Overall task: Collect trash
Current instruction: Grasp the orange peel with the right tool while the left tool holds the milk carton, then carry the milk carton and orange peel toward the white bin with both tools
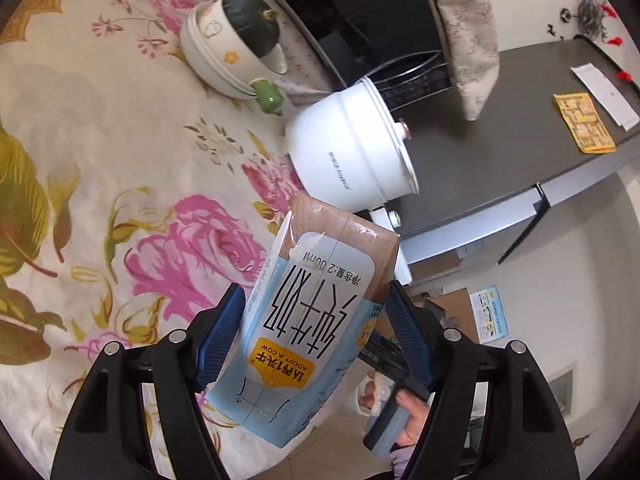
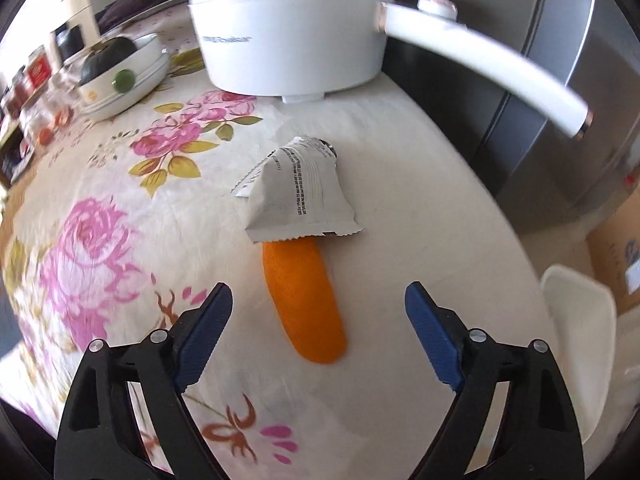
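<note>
Right tongs (image 2: 319,300) are hovering spread, straddling the orange peel (image 2: 306,304) lying lengthwise ahead; left tongs (image 1: 316,308) are pinching the milk carton (image 1: 304,328).

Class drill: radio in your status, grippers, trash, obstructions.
Left gripper shut on milk carton. Right gripper open above orange peel, not touching. Wrapper overlaps peel's far end; white pot behind.

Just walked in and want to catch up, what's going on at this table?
A person is clearing trash with two handheld grippers. The left gripper is clamped on a milk carton, held up off the floral tablecloth. The right gripper is open above an orange peel, whose far end lies under a grey snack wrapper, near the white electric pot.
</note>
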Tool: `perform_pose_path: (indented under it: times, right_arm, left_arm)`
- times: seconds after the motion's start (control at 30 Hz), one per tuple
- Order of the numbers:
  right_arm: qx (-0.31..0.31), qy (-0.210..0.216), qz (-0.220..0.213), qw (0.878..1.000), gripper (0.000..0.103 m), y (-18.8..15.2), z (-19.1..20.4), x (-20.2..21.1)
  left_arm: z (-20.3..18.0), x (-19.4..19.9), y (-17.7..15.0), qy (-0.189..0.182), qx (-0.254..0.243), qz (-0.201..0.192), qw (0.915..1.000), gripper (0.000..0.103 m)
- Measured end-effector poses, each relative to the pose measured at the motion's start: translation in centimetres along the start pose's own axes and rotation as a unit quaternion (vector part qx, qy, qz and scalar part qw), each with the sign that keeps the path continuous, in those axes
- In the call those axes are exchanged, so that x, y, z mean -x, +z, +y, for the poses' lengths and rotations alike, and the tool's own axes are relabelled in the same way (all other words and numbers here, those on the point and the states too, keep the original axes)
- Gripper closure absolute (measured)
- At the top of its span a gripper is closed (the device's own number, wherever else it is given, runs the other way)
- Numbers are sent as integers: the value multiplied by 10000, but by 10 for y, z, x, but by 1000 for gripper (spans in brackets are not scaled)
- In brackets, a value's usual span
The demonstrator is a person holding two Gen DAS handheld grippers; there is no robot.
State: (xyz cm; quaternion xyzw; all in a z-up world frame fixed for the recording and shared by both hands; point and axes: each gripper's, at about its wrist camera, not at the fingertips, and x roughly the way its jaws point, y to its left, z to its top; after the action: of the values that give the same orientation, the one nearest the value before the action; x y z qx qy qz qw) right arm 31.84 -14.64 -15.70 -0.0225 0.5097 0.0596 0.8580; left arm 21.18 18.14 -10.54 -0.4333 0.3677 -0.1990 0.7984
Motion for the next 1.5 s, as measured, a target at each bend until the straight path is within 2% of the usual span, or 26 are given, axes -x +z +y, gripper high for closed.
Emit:
perform_pose_path:
  times: [0.03,0.07,0.1,0.17,0.2,0.37,0.57,0.77,1.1,1.5]
  right_arm:
    - [-14,-32,19,10000,33,0,1,-2]
    - [-32,-102,-18,9999,43,1,3,-4]
    - [-73,-77,-46,9999,62,2,5,-3]
    - [-191,-69,23,9998,84,3,8,-2]
    - [-240,-21,51,9997,87,3,8,-2]
    - [-435,695,153,9965,91,-3,18,7]
    - [-73,1463,-136,9891,92,-5,51,44]
    - [277,2133,-466,9755,92,-7,78,73]
    - [537,2093,-904,9722,92,-10,87,93]
    - [438,1849,-1245,9739,92,-15,64,112]
  left_arm:
    - [-2,-1,1,48,-76,-10,10000,32]
    - [-2,-3,2,70,-133,-11,9999,32]
    - [-1,-6,3,60,-139,-4,9999,32]
    - [-2,-7,4,97,-172,-15,9998,32]
    - [-1,-7,4,159,-199,-35,9997,32]
    - [7,1,4,311,-61,-157,9994,32]
    - [16,8,7,296,164,-322,9989,32]
    - [22,13,9,347,335,-457,9978,32]
    - [16,6,7,431,272,-452,9977,32]
    - [-7,-20,-6,513,-33,-320,9982,32]
